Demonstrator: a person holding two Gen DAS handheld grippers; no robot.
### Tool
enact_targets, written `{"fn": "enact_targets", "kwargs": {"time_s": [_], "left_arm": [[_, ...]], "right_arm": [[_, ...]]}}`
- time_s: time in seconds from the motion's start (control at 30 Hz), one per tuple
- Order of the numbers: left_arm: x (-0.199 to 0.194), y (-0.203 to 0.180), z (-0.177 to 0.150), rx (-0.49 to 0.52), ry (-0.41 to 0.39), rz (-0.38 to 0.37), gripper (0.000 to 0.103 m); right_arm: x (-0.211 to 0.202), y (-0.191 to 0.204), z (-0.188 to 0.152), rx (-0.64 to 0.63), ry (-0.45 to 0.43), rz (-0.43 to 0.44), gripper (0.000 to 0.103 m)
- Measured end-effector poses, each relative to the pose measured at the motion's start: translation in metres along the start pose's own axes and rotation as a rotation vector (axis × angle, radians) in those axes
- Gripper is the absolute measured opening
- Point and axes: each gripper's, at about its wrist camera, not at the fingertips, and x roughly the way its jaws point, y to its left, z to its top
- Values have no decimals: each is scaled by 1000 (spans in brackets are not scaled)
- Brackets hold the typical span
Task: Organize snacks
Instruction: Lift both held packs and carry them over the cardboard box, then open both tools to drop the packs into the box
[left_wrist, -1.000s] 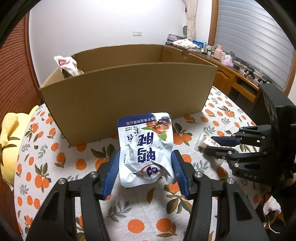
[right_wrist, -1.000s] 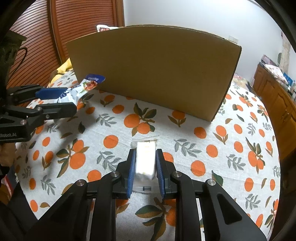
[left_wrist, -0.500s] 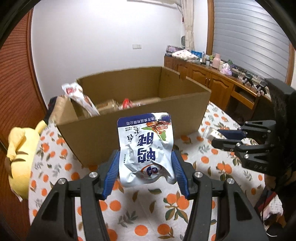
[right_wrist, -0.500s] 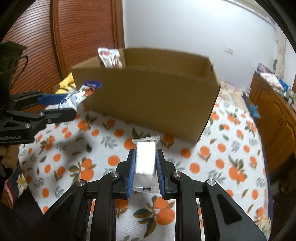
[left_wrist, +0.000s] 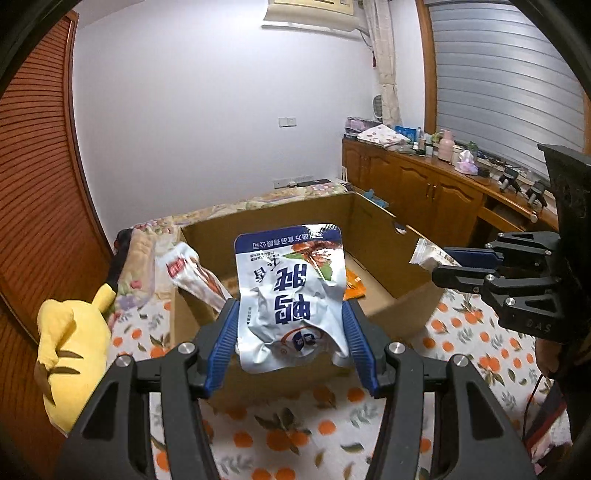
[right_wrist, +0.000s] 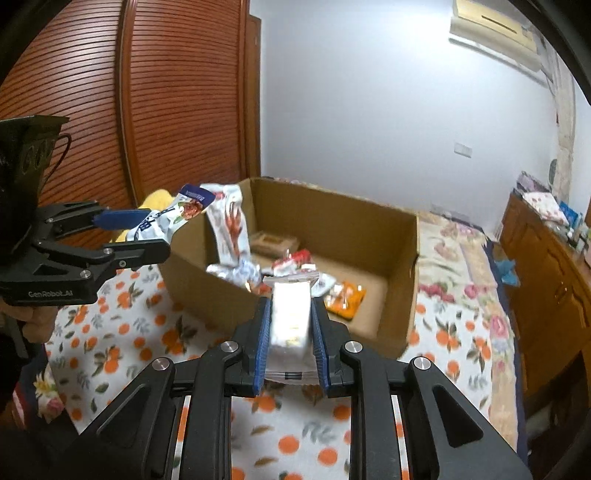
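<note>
Several snacks already lie in the cardboard box (right_wrist: 399, 258), while the left gripper (left_wrist: 291, 332) pinches a white-and-blue pouch (left_wrist: 291, 291) and the right gripper (right_wrist: 290, 332) a pale wrapped bar (right_wrist: 290, 314), both above the near wall, undropped.

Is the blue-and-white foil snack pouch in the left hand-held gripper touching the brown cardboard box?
Apart. In the right wrist view the blue-and-white foil snack pouch, clamped in the left hand-held gripper, hangs in the air beside the brown cardboard box; background shows between them.
</note>
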Motion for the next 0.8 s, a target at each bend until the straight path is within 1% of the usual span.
{"fn": "enact_targets", "kwargs": {"time_s": [0.27, 0.4, 0.57, 0.8], "left_arm": [[38, 15, 16, -12, 18, 21, 55], [56, 18, 17, -15, 39, 26, 55], [69, 24, 21, -21, 50, 33, 56], [81, 28, 26, -29, 61, 51, 56]], "right_arm": [[33, -10, 27, -8, -12, 25, 20], [52, -17, 32, -2, 3, 34, 20], [73, -26, 34, 17, 25, 46, 20], [87, -30, 38, 26, 34, 61, 20]]}}
